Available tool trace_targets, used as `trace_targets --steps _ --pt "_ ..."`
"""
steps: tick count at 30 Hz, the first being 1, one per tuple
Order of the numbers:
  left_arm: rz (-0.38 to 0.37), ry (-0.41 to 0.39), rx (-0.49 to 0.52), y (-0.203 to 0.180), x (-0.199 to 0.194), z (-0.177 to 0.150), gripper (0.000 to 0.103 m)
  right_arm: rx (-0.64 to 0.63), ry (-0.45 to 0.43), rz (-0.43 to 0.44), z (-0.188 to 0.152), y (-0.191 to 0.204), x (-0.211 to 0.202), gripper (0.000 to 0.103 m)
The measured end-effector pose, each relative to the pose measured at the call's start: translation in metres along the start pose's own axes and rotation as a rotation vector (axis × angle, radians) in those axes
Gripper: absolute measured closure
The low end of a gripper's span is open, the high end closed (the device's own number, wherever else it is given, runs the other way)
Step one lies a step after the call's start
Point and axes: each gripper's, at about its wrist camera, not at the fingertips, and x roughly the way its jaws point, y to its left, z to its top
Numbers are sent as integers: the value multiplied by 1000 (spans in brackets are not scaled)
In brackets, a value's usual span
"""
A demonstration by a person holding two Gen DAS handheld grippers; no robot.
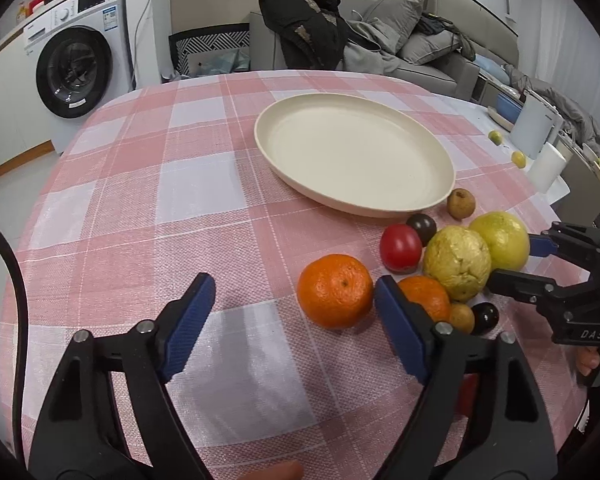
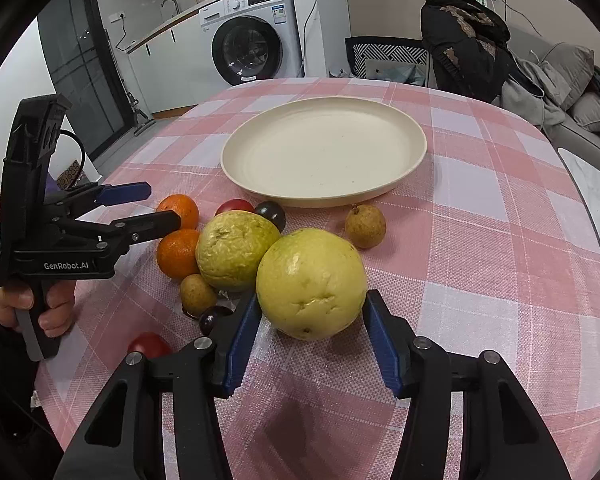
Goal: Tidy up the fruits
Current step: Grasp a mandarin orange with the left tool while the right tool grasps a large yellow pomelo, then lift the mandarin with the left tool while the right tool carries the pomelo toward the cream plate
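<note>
Plate (image 2: 324, 184) of cream colour sits mid-table with nothing in it, on the pink checked table (image 1: 140, 200). Fruit lies clustered on the cloth just near of the plate's rim. In the right wrist view the smooth yellow fruit (image 2: 311, 282) is nearest, with the right gripper (image 2: 310, 332) straddling it, its blue pads (image 2: 242, 344) at the fruit's two sides; whether they press on it cannot be told. Touching it on the left is a rougher yellow fruit (image 2: 236, 250), and behind that a red tomato (image 2: 236, 206) and a dark plum (image 2: 272, 214). A small brown pear (image 2: 365, 226) stands apart, close to the plate. Two oranges sit at the left: the far orange (image 2: 180, 210) and the near orange (image 2: 178, 254). The left gripper (image 1: 296, 300) is spread wide over bare cloth, with the far orange just beyond its tips and its right finger (image 1: 400, 332) in front of the near orange. A washing machine (image 1: 80, 64) stands far left.
</note>
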Motion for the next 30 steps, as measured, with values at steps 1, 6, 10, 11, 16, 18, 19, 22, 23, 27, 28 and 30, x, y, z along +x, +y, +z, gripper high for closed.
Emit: trace_targets --steps 1,6,10,11,16,18,19,22,23,27,28,30 --pt "-5 3 7 -1 1 0 28 2 0 2 0 0 0 49" --pt "-69 18 16 -6 1 -1 52 7 -1 9 0 0 0 49" --pt "-113 24 27 -9 0 -1 65 13 -8 5 2 -1 -1 49" --pt "-111 23 32 -10 0 -2 66 14 -11 0 3 -1 -1 49" --pt "-110 19 39 -13 -2 -3 66 17 -15 -4 7 -2 0 49" --pt "-112 18 37 -13 -2 -4 66 13 -21 -6 7 -2 -1 50" --pt "-113 17 36 -12 -3 -4 66 13 -24 -6 6 -2 -1 50" --pt "-116 9 34 -11 -5 -5 66 22 -32 1 4 -4 -2 51" --pt "-118 7 34 -11 -6 -5 66 27 -36 4 4 -5 -2 51" --pt "-123 -8 29 -9 -10 -4 66 35 -54 6 2 -7 -7 52" --pt "-124 -12 28 -8 -12 -4 66 34 -58 6 3 -7 -9 52" --pt "-125 -19 26 -7 -14 -3 66 34 -67 8 2 -8 -12 52"
